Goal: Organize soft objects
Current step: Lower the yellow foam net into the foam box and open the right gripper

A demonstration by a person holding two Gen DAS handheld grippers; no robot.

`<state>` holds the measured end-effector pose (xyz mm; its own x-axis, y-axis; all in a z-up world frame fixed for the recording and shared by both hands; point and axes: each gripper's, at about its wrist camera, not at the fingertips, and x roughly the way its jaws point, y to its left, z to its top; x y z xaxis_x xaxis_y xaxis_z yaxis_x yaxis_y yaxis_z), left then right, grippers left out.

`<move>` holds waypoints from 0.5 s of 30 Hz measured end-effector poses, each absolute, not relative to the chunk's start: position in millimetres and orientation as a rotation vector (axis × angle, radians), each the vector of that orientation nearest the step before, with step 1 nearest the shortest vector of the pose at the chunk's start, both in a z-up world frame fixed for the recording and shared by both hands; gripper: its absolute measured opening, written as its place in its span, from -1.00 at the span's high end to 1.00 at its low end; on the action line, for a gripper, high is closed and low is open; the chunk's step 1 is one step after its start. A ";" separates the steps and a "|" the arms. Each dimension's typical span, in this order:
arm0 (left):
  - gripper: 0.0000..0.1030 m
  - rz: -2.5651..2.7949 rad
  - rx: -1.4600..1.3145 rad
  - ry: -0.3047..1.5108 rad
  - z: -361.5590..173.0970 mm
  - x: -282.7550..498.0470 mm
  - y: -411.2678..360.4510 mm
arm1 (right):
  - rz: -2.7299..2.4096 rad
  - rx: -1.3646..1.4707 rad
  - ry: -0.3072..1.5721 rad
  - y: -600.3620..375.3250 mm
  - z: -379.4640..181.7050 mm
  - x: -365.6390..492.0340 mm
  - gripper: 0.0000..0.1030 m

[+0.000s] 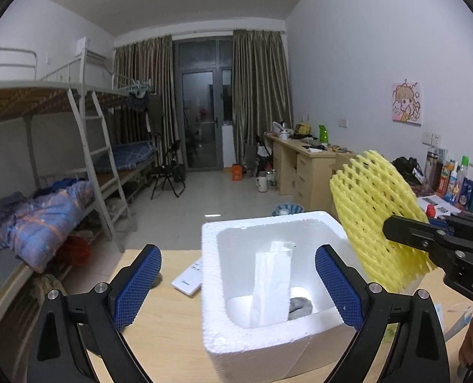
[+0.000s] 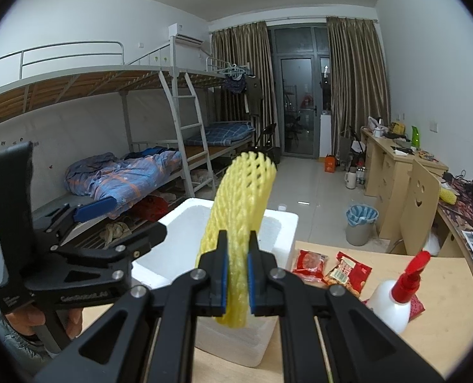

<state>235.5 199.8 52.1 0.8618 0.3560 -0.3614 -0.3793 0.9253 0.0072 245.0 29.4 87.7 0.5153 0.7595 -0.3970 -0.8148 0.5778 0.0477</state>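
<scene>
Your right gripper (image 2: 238, 274) pinches the yellow net (image 2: 242, 198) above the box (image 1: 223, 335); your left gripper (image 1: 238, 284) gapes empty. Next, probably lower the net inside.

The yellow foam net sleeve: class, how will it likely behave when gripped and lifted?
The yellow foam net sleeve is probably very light and springy: it stands upright above the right hand-held gripper without drooping. It likely squashes easily, since the pads pinch it thin.
</scene>
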 end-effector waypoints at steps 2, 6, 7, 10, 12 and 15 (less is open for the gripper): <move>-0.89 0.396 -0.044 0.358 54.5 230.4 199.1 | 0.952 -0.159 0.395 30.9 86.4 244.3 0.76; -0.89 0.411 -0.055 0.340 59.2 219.2 205.3 | 0.960 -0.161 0.403 39.1 87.5 247.0 0.76; -0.90 0.414 -0.060 0.337 59.9 217.3 207.0 | 0.962 -0.164 0.404 41.0 87.3 248.2 0.76; -0.95 0.432 -0.069 0.329 61.1 210.6 212.5 | 0.957 -0.172 0.405 47.0 88.3 251.3 0.76; -0.95 0.447 -0.066 0.323 62.4 207.0 212.3 | 0.959 -0.182 0.401 51.0 88.2 252.0 0.76; -0.96 0.469 -0.068 0.311 63.8 201.0 215.9 | 0.961 -0.191 0.405 57.7 88.3 256.2 0.76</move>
<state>201.0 215.9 63.8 0.8458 0.4342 -0.3100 -0.4547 0.8906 0.0069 256.2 57.7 88.3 0.5052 0.7558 -0.4165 -0.8260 0.5633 0.0203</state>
